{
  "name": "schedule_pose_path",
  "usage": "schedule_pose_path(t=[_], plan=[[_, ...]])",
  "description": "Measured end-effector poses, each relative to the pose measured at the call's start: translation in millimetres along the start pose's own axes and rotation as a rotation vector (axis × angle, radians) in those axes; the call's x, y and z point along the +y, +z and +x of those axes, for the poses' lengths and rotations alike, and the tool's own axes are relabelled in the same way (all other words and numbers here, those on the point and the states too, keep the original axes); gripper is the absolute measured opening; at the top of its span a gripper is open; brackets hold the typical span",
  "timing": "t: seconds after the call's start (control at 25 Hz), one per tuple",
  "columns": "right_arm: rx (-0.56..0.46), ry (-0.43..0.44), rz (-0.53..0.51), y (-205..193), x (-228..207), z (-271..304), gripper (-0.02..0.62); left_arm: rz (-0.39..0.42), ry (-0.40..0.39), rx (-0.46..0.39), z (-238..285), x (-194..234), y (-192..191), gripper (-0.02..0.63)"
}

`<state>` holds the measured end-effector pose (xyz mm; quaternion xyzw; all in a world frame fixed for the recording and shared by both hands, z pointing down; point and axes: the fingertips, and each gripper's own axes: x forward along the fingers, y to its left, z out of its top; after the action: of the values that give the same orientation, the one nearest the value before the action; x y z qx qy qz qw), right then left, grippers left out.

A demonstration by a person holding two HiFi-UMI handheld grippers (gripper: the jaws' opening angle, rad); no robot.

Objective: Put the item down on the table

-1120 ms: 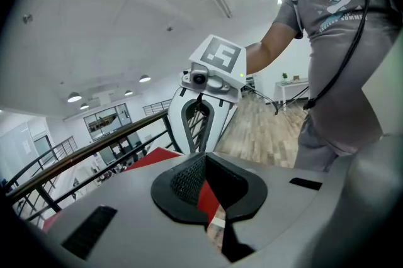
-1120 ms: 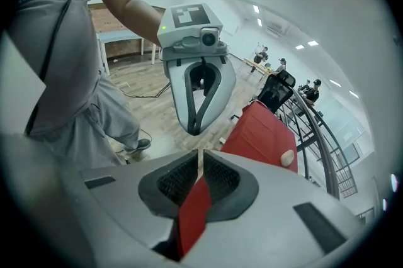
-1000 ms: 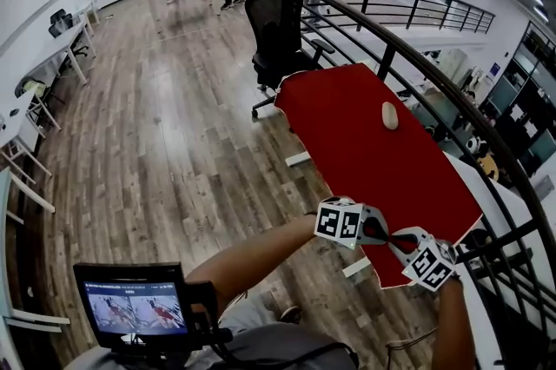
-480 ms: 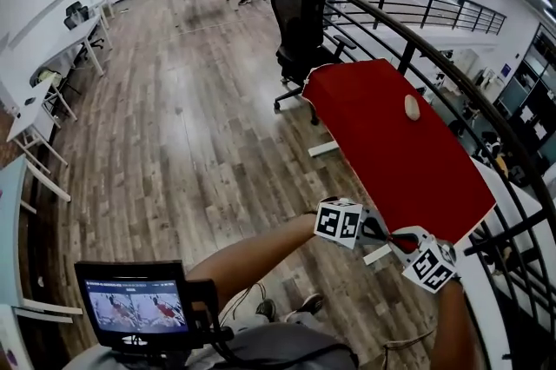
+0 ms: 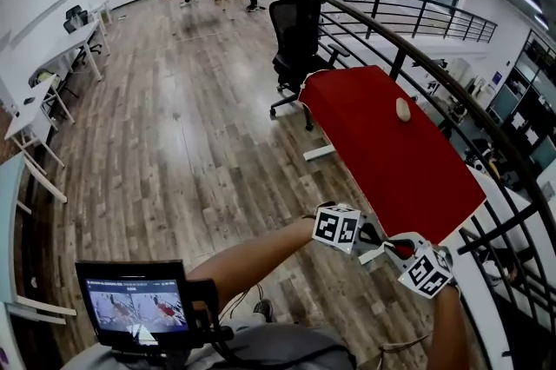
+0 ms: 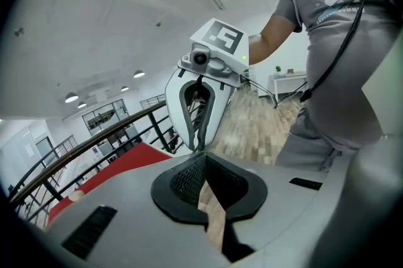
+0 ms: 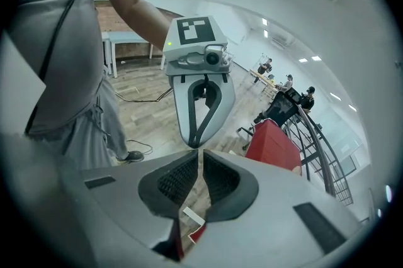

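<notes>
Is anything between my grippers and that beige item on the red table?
Nothing visible. The left gripper and right gripper hang shut and empty off the table's near corner. Only bare red surface lies between them and the item.

Railing (image 5: 400, 49) just behind red table (image 5: 382, 142)

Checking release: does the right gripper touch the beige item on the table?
Apart. Head view: beige item lies far up the red table, right gripper by its near corner.
</notes>
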<state>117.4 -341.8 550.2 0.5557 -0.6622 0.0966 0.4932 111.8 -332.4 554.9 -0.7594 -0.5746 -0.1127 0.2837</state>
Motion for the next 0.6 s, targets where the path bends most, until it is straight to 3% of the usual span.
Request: schedule_pose_path(t=[0.28, 0.6], plan=[[-0.003, -0.009, -0.034, -48.2, 27.8, -48.4, 0.021, -0.023, 0.047, 0.008, 53.1, -13.6, 43.8, 0.003], [0.007, 0.039, -0.04, -125.7, 69.4, -93.3, 0.009, -0.045, 0.032, 0.039, 141.6, -41.0, 92.8, 0.003]])
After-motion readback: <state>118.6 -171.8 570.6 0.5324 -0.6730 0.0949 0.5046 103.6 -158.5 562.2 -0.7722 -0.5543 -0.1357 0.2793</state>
